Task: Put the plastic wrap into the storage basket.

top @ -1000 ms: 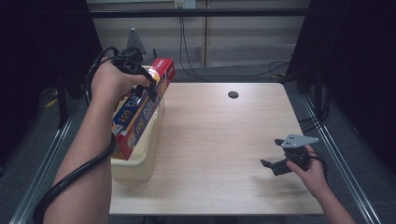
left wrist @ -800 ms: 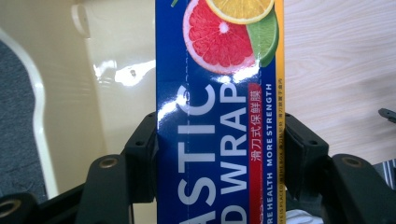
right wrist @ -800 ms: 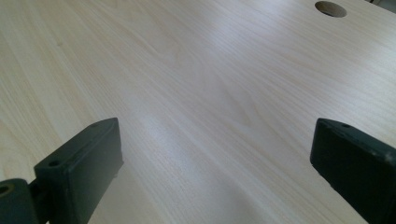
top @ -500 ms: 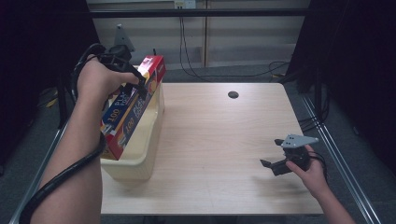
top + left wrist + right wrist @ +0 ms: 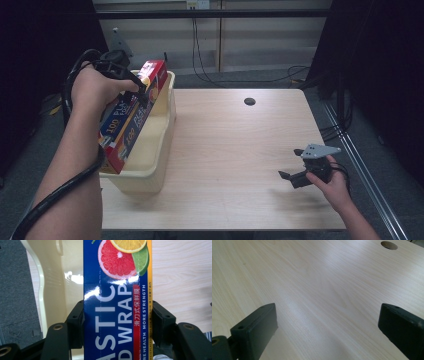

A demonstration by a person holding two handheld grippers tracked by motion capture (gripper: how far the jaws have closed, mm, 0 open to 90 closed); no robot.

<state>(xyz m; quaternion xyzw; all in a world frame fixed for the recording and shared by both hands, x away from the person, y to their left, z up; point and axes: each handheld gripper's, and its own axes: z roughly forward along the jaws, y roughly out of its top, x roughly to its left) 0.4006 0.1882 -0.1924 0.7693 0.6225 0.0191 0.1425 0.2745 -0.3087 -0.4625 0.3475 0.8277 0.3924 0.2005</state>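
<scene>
My left gripper (image 5: 141,93) is shut on a long blue and red plastic wrap box (image 5: 128,120) and holds it tilted over the cream plastic bin (image 5: 155,172) at the table's left edge. The box's lower end is near the bin's left rim. In the left gripper view both black jaws press the sides of the plastic wrap box (image 5: 117,290), with the bin (image 5: 50,277) behind it. My right gripper (image 5: 293,164) hovers low over the table's front right, open, nothing between its jaws. The right gripper (image 5: 327,322) looks onto bare wood.
The light wooden table (image 5: 235,145) has a round cable hole (image 5: 249,101) near its far edge, also seen as the hole (image 5: 389,245) in the right gripper view. Cables hang behind the table. A dark floor lies to the bin's left.
My left hand has carried the tilted plastic wrap box leftwards over the bin. The right gripper has stayed where it was, still open.
</scene>
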